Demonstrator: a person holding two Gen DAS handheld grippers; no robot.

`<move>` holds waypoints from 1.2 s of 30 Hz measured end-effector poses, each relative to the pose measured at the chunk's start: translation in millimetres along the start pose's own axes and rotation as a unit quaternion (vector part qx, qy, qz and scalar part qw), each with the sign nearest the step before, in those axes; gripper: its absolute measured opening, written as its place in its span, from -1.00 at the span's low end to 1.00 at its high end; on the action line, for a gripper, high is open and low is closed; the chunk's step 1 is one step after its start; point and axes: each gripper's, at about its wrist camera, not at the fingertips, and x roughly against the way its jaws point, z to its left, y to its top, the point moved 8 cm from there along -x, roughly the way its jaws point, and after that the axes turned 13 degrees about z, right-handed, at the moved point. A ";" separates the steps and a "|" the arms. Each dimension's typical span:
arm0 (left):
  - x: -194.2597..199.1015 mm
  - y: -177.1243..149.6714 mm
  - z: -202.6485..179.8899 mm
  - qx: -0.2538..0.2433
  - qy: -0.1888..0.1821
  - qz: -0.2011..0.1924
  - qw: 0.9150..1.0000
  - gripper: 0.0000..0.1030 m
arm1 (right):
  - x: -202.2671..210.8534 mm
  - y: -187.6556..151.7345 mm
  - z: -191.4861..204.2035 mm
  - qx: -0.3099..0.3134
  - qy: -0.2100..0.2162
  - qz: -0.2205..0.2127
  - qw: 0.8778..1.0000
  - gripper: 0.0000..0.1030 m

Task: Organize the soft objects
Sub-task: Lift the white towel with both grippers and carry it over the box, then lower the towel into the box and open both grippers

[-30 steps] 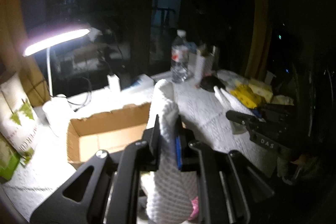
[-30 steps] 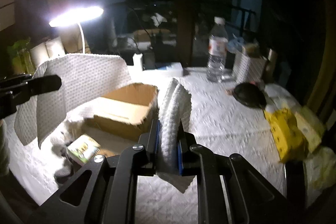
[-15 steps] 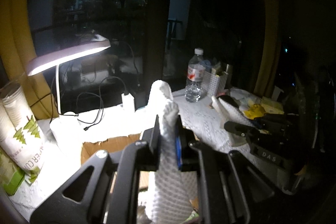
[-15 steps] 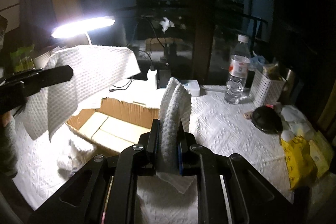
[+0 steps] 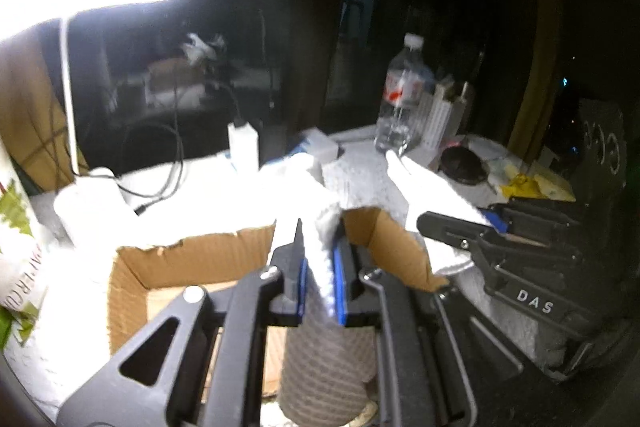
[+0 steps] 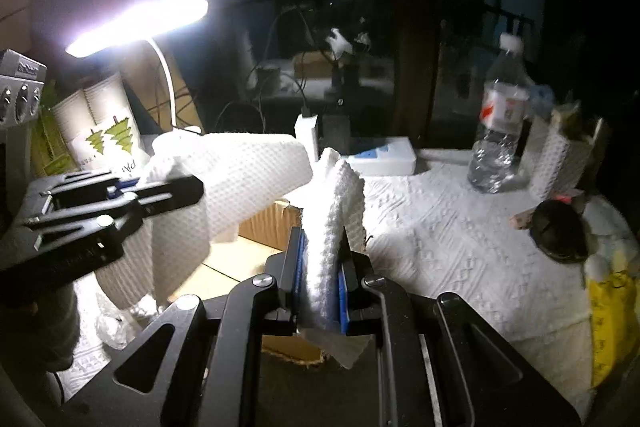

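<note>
Cloth (image 6: 256,179) hangs in the air above the open box (image 5: 192,267), stretched between both tools, so this looks like the carry-and-drop step. Left tool (image 5: 319,267) and right tool (image 6: 320,291) each pinch a white end tight between closed fingers. Next, I'd judge, lower it into the box on the table (image 6: 460,247) and release.

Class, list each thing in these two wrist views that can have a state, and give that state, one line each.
left gripper: shut on white cloth
right gripper: shut on white cloth
white cloth: held up between both grippers over the box
cardboard box: open, flaps up
desk lamp: lit
water bottle: upright, capped
</note>
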 end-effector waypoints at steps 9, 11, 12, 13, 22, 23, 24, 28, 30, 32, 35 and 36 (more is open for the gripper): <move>-54.8 -17.4 0.8 0.013 -0.002 0.062 0.998 -0.80 | -37.3 -4.2 -0.2 -0.006 0.024 0.031 0.999 -0.71; -60.7 -22.0 1.8 0.017 -0.002 0.074 0.997 -0.80 | -40.4 -5.9 -1.7 -0.007 0.027 0.034 0.999 -0.71; -64.6 -24.0 2.5 0.019 -0.001 0.080 0.997 -0.80 | -41.9 -6.5 -2.0 -0.008 0.028 0.036 0.999 -0.71; -66.9 -26.4 3.6 0.021 0.000 0.085 0.996 -0.79 | -43.0 -7.2 -2.3 -0.009 0.029 0.038 0.999 -0.71; -62.8 -31.3 6.7 0.034 0.005 0.097 0.995 -0.69 | -46.1 -12.5 -2.1 -0.013 0.030 0.050 0.998 -0.55; -61.0 -31.9 7.1 0.035 0.007 0.097 0.995 -0.67 | -45.1 -12.9 -1.8 -0.013 0.030 0.050 0.998 -0.50; -59.3 -32.4 7.8 0.037 0.008 0.097 0.995 -0.64 | -43.7 -13.1 -1.4 -0.014 0.030 0.050 0.998 -0.43; -49.9 -35.9 10.0 0.041 0.015 0.096 0.994 -0.62 | -37.0 -14.3 0.2 -0.013 0.021 0.048 0.999 -0.35; -44.0 -37.4 10.4 0.040 0.018 0.092 0.995 -0.59 | -33.0 -15.3 2.0 -0.010 0.015 0.047 0.999 -0.32; -39.6 -38.6 11.4 0.041 0.021 0.090 0.995 -0.56 | -28.8 -15.9 3.8 -0.007 0.011 0.045 0.999 -0.27; -32.4 -40.1 11.9 0.041 0.024 0.087 0.995 -0.50 | -21.0 -16.3 6.8 -0.006 0.005 0.040 0.999 -0.18; -29.1 -40.5 11.7 0.041 0.025 0.085 0.995 -0.44 | -18.2 -16.6 7.5 -0.006 0.003 0.038 0.999 -0.17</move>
